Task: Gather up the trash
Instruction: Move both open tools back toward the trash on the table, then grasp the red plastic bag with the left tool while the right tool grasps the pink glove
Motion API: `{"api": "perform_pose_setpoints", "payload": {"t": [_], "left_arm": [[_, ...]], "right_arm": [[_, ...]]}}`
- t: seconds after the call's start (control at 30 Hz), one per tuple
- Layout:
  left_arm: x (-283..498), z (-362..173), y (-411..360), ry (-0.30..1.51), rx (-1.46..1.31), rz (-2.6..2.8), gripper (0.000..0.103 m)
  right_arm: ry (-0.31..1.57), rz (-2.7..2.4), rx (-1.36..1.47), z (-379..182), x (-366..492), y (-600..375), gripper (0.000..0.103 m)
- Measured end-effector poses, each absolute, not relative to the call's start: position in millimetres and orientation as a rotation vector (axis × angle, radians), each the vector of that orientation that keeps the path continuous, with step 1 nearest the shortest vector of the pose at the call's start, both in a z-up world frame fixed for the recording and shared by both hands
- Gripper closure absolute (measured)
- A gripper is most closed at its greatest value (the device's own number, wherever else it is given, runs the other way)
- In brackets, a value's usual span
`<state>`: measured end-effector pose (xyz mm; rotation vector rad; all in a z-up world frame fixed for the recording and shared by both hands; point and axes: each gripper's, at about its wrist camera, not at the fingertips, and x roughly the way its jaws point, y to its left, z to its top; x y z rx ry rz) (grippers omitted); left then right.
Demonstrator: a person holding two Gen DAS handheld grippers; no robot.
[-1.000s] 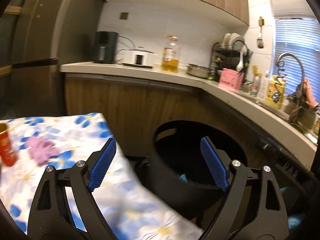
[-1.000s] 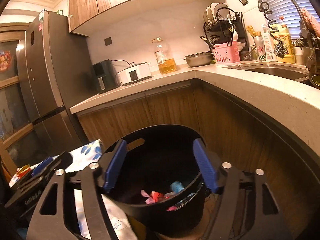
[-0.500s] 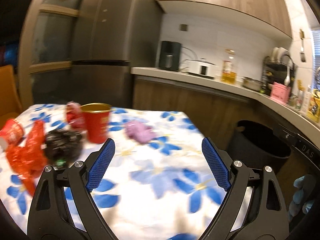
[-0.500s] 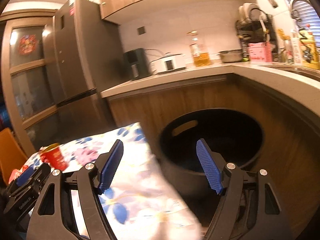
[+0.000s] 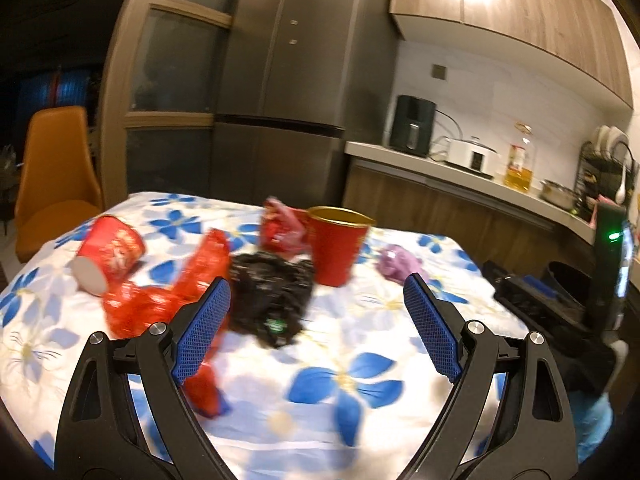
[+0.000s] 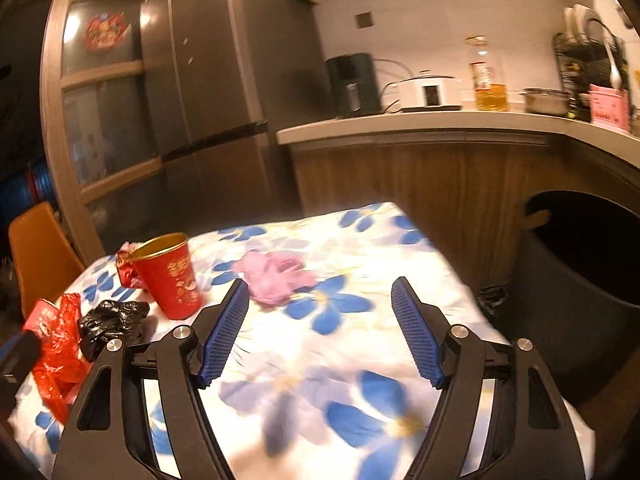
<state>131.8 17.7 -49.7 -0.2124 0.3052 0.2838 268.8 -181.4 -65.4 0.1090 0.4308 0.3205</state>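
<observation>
Above the tablecloth [image 5: 360,360], both claws gape empty.

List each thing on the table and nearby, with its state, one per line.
Left hand-held gripper: open, empty.
Right hand-held gripper: open, empty.
Upright cup: standing, empty-looking.
Tipped cup: on its side.
Black bag: crumpled.
Red wrapper: crumpled.
Pink wad: crumpled.
Bin: open, beside table.

Kitchen, warm overhead light glaring off wood upper cabinets [image 5: 520,12]. Dark grey fridge [image 5: 296,80] standing next to a glass-fronted cabinet [image 6: 100,92]. Pale countertop [image 6: 420,126] running over wood-panel base units [image 6: 420,184], white wall with a socket plate [image 6: 364,21] behind. Orange chair [image 5: 56,172] sitting at left. Surface wearing a blue-flower cloth [image 5: 352,380].
</observation>
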Motion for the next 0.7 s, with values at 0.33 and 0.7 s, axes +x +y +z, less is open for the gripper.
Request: {"api": "perform_pose_setpoints", "payload": {"t": [0.33,0.7], "left_arm": [[121.2,-46.6,65.8,0.282,-0.256,0.351,0.016],[123.9,-49.2,81.4,0.286,-0.282,0.346,0.016]], "right_arm": [[0.506,0.303,0.062,-79.8,327.0,-130.9,0.040],[0.660,0.347,0.003,-109.5,353.7,-109.5,0.073]]}}
